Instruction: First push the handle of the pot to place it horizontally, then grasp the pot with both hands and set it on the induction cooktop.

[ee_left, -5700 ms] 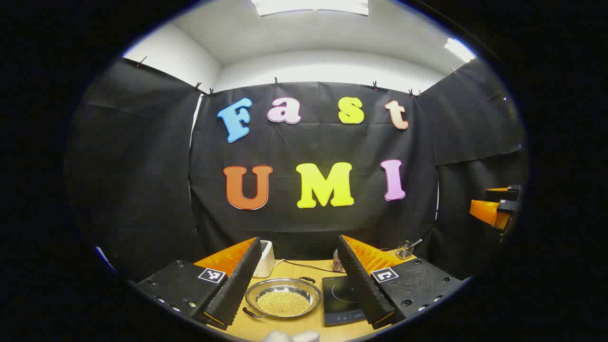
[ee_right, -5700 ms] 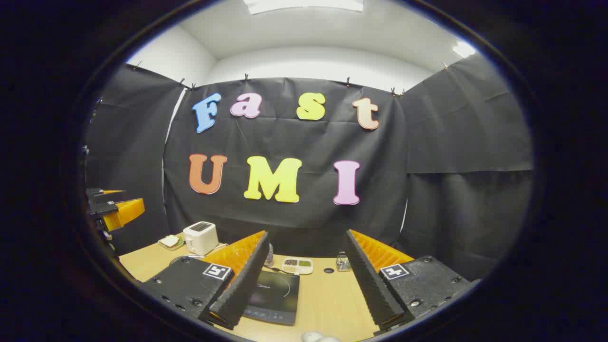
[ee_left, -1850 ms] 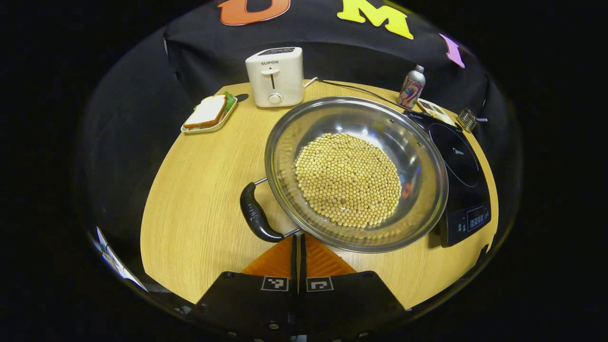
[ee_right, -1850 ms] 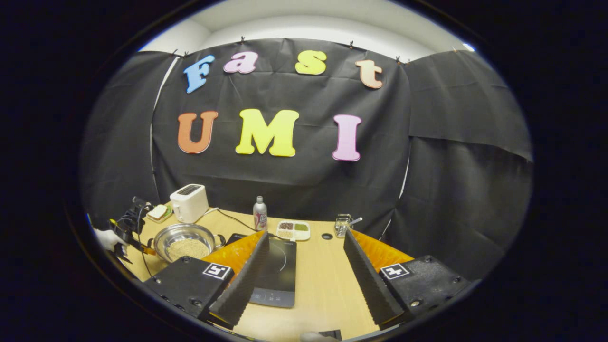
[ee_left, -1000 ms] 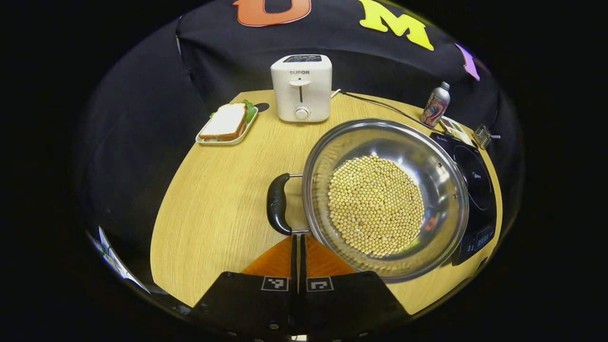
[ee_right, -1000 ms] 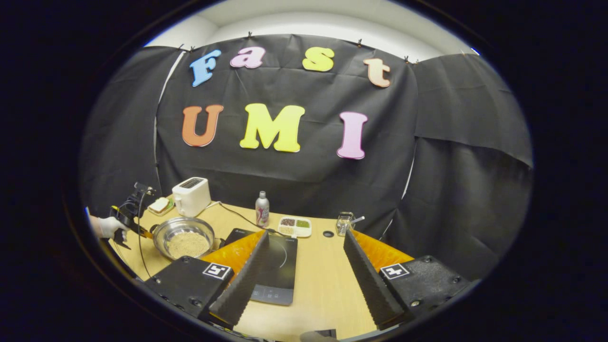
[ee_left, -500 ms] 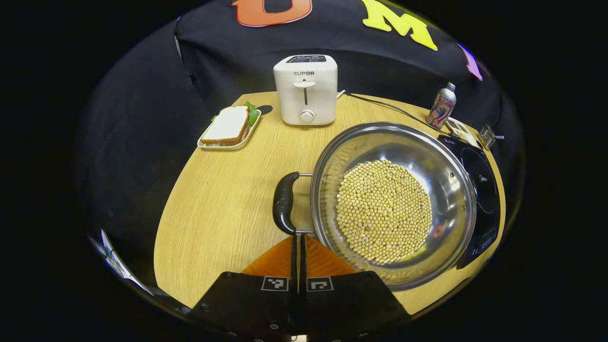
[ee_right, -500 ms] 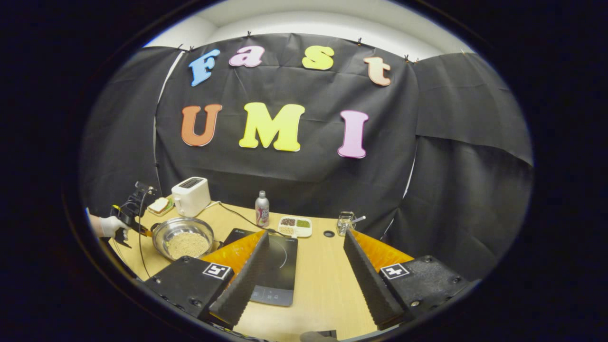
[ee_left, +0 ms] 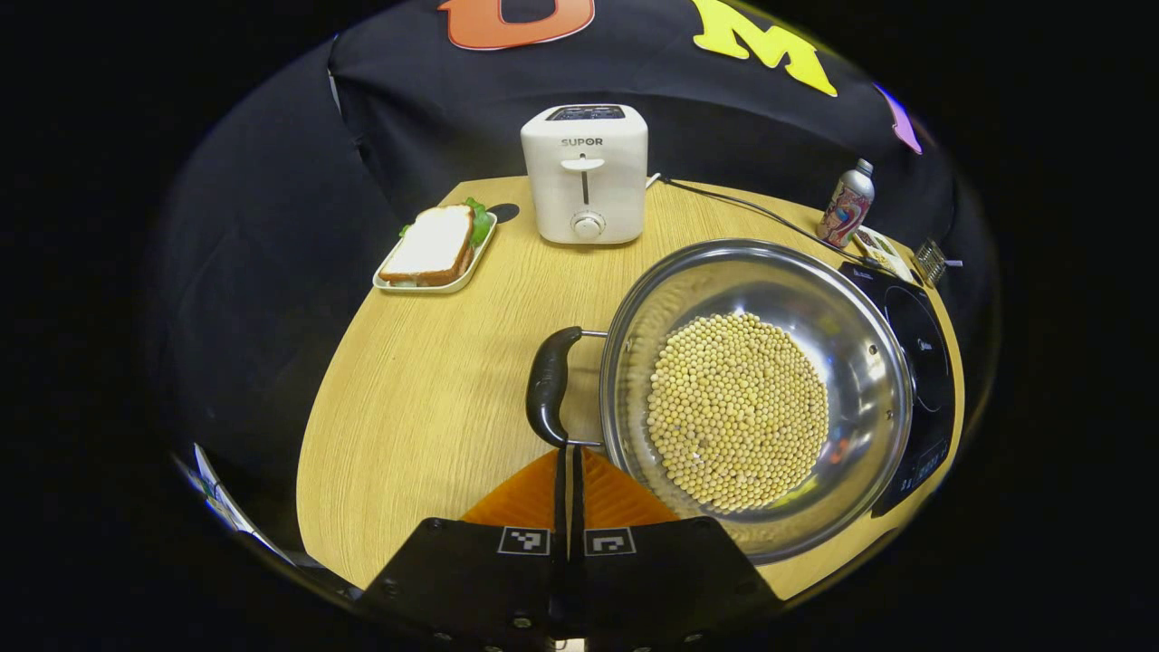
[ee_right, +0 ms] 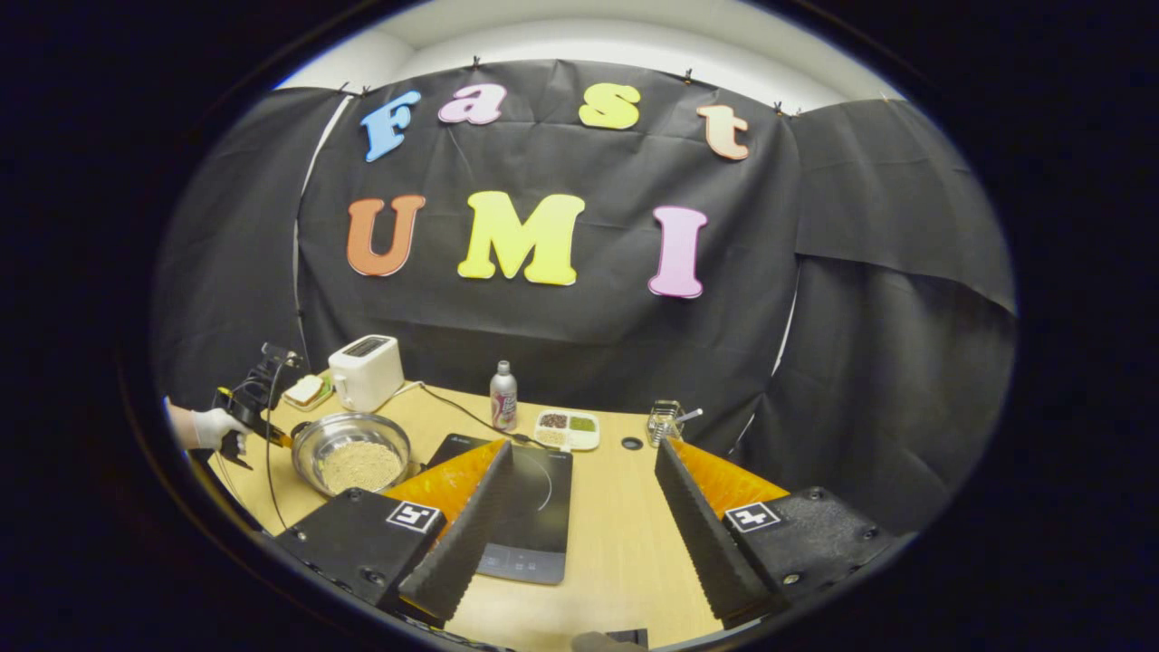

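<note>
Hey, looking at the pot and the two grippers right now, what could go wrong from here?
1. The pot is full of loose beans; a hard shove or tilted lift may spill them.
2. The shut left gripper touches the black handle only at its tip, so it may slip off.
3. The pot's far rim already overlaps the induction cooktop; pushing further may shift the cooktop.

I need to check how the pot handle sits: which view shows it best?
The left gripper view: the pot handle sits large and close, just ahead of the shut tongs. The right gripper view shows the pot small and far off.
</note>
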The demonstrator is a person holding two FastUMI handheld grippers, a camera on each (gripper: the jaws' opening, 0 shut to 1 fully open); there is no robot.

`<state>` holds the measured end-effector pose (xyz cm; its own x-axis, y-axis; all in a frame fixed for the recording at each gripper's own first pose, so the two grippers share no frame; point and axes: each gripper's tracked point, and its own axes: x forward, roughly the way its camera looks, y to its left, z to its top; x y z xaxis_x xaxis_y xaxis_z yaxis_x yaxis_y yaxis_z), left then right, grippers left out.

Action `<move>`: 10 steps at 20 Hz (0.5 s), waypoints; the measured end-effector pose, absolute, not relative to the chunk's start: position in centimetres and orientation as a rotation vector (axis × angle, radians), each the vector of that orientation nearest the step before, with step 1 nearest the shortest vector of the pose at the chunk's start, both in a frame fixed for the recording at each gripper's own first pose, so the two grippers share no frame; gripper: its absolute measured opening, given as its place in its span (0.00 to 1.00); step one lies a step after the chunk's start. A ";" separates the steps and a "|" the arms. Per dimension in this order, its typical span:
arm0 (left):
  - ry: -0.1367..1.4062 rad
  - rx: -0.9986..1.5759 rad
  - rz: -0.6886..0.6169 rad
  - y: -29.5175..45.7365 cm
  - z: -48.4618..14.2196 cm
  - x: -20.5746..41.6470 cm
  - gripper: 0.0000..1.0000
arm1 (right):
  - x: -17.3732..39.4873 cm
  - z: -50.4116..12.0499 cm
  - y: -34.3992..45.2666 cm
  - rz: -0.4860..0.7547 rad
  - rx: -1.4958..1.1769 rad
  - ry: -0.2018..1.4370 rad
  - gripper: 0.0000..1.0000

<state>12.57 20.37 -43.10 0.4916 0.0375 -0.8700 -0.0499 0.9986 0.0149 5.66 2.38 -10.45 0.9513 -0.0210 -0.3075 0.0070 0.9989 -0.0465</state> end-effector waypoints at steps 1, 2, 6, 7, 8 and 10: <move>1.059 -0.006 0.061 20.6 -43.1 12.5 0.10 | 5.7 -10.5 2.6 -0.012 -0.047 0.315 0.99; 1.048 -0.003 0.069 20.8 -43.0 12.6 0.00 | 5.8 -10.5 2.7 -0.010 -0.048 0.316 0.99; 0.972 0.015 0.083 21.3 -41.4 12.5 0.00 | 6.2 -10.5 3.9 0.007 -0.042 0.316 0.99; 0.935 0.019 0.079 21.4 -40.3 12.5 0.00 | 6.2 -10.6 4.2 0.013 -0.039 0.313 0.99; 0.898 0.033 0.090 21.8 -39.4 12.7 0.10 | 6.3 -10.7 4.5 0.020 -0.034 0.314 0.99; 0.830 0.044 0.087 22.4 -37.6 12.8 0.02 | 6.4 -11.1 5.6 0.037 -0.022 0.321 0.99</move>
